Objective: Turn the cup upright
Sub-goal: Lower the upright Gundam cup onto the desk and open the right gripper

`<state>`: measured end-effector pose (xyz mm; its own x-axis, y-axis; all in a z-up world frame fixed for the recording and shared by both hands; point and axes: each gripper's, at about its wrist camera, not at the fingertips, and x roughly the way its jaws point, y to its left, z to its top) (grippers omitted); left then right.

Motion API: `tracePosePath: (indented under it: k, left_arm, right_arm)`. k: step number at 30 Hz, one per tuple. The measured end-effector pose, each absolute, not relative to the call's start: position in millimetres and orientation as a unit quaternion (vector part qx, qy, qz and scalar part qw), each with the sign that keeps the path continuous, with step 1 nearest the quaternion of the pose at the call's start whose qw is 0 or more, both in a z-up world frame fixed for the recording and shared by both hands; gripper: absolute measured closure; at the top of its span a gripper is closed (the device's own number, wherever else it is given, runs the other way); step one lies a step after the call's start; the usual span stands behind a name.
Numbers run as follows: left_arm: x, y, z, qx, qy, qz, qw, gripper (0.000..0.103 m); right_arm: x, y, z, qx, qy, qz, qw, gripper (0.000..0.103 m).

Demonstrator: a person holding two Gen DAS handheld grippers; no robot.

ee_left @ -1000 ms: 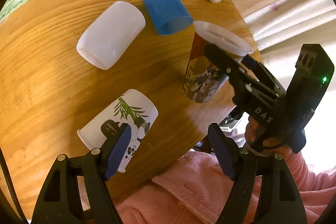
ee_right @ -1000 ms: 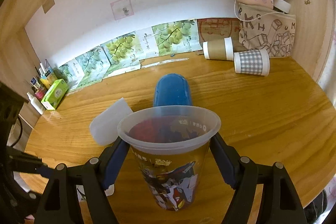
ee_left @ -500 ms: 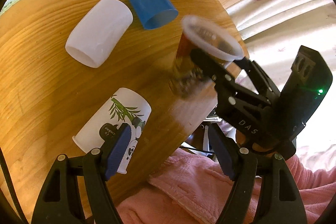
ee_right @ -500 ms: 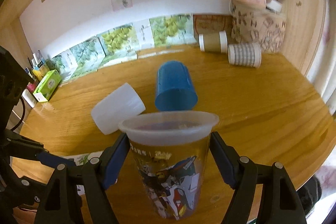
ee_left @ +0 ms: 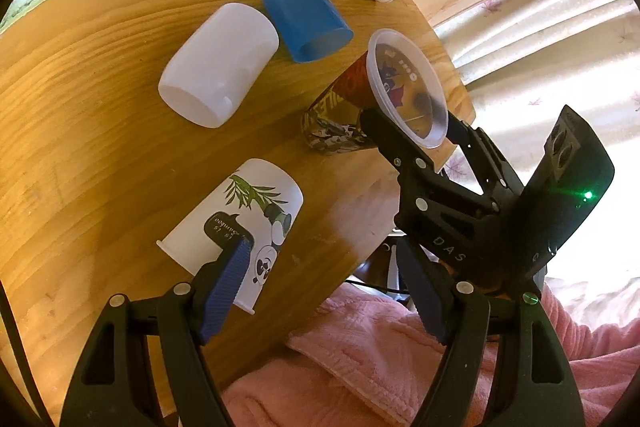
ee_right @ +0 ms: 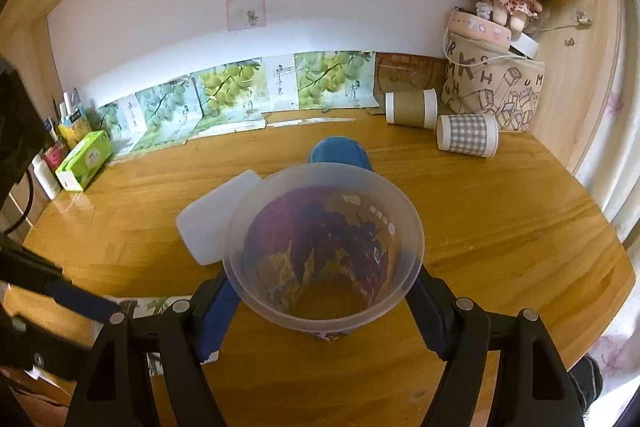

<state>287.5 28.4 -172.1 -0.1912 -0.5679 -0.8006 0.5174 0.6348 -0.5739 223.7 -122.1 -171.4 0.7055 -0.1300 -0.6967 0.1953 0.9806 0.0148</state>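
Observation:
My right gripper (ee_right: 320, 307) is shut on a clear printed cup (ee_right: 322, 251), mouth up, tilted toward the camera. In the left wrist view this printed cup (ee_left: 352, 107) stands near the table's right edge, leaning, held by the right gripper (ee_left: 412, 135). My left gripper (ee_left: 328, 291) is open and empty above the table's front edge, its left finger over a white panda cup (ee_left: 236, 223) lying on its side. A white cup (ee_left: 218, 63) and a blue cup (ee_left: 304, 15) also lie on their sides.
A brown paper cup (ee_right: 410, 107) and a checked cup (ee_right: 466, 135) lie at the back right by a lettered bag (ee_right: 496, 83) with a doll. A green box (ee_right: 84, 159) and bottles stand at the back left. Pink fabric (ee_left: 360, 367) lies below the table edge.
The right gripper has tilted the printed cup toward itself and lowered it, so I now look into its mouth. The left gripper has hardly moved.

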Motion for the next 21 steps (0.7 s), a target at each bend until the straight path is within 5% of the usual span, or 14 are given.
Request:
tracePosePath:
  k: [21]
  left_arm:
    - [237.9, 43.2, -169.3, -0.061, 0.644, -0.336, 0.685, 0.024]
  right_arm:
    - [193.0, -122.2, -186.1, 0.047, 0.432, -0.007, 0.901, 0.032]
